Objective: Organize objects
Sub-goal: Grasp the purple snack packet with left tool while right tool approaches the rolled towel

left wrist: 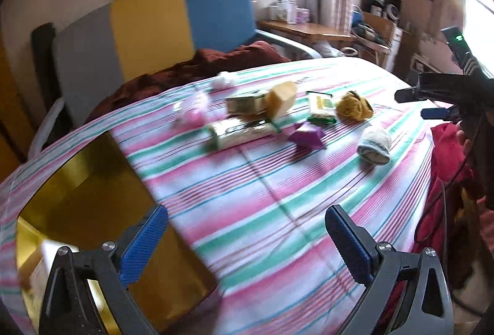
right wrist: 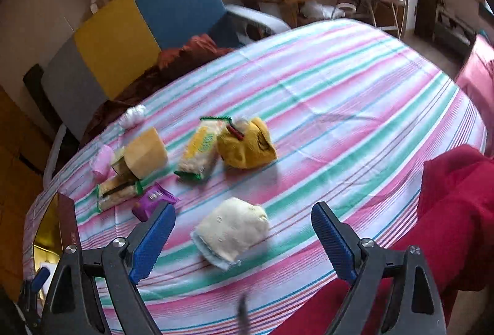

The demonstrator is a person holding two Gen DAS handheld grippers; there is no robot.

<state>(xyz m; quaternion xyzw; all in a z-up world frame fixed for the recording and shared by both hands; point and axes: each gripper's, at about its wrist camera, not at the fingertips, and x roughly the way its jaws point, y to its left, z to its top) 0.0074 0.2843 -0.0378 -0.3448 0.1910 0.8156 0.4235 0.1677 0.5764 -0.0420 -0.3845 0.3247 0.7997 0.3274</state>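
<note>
Several snack packets crowd between yellow sock and gold box

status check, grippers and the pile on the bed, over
Left gripper open, empty. Right gripper open, empty, above the pale rolled sock. Other items scattered on the striped sheet; nothing blocking.

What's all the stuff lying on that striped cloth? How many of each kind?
Green-edged snack packets: 3
Purple packet: 1
Rolled cloth bundles: 2, yellow and cream
Tan block: 1
Small pink thing, too blurred to name: 1
Small white thing, too blurred to name: 1
Total: 9
</note>
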